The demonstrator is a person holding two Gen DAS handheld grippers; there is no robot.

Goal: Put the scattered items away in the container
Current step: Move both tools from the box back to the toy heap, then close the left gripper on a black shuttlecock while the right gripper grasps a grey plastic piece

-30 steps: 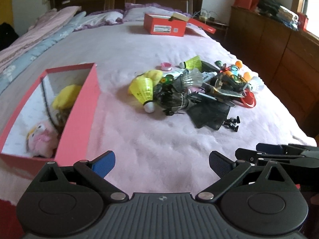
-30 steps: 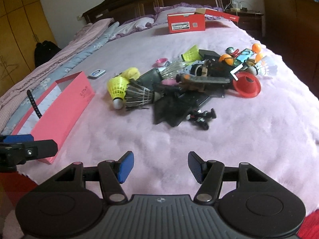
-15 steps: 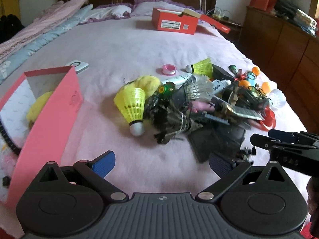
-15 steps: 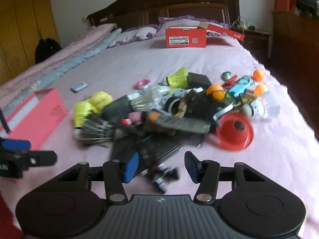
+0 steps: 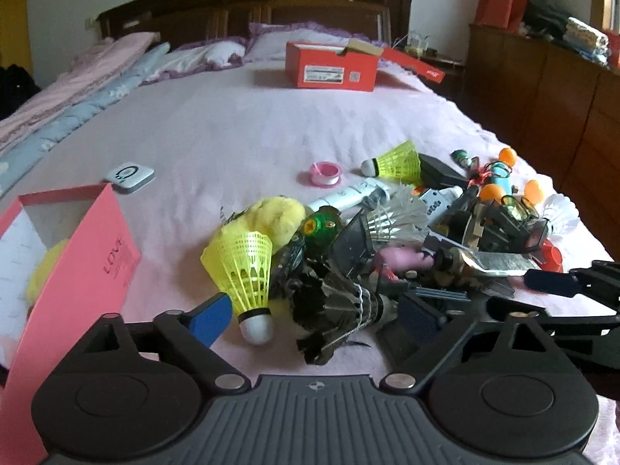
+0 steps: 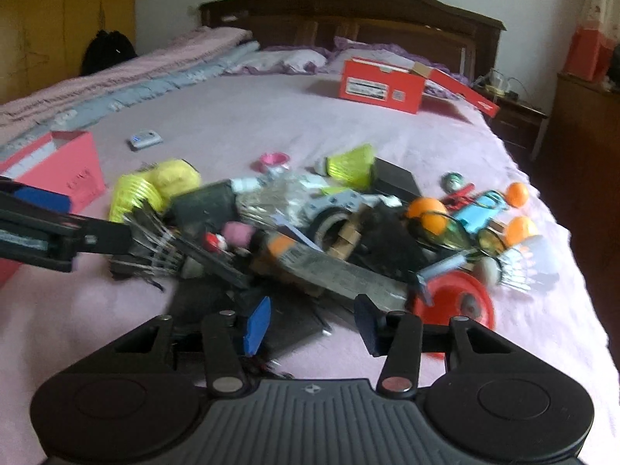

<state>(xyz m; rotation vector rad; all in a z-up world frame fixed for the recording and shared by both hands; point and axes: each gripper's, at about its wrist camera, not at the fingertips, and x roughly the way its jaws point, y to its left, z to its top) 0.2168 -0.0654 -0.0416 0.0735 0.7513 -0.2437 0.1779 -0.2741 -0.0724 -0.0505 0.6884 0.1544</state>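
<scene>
A pile of small items lies on the pink bed. It holds a yellow shuttlecock (image 5: 244, 271), a black feather shuttlecock (image 5: 337, 306), a yellow plush (image 5: 277, 217), orange balls (image 6: 424, 211) and a red disc (image 6: 453, 302). The pink box (image 5: 73, 283) stands at the left, open, with a yellow plush inside. My left gripper (image 5: 314, 317) is open, its fingers on either side of the two shuttlecocks. My right gripper (image 6: 312, 323) is open over the dark flat items at the near edge of the pile. Each gripper shows in the other's view.
A red shoebox (image 5: 331, 66) sits far up the bed near the pillows. A small white device (image 5: 129, 173) and a pink tape roll (image 5: 325, 172) lie apart from the pile. A wooden dresser (image 5: 542, 89) runs along the right side.
Both grippers have moved forward and down to the pile. The left one swung right, away from the pink box, and now straddles the shuttlecocks. Both stay open.
</scene>
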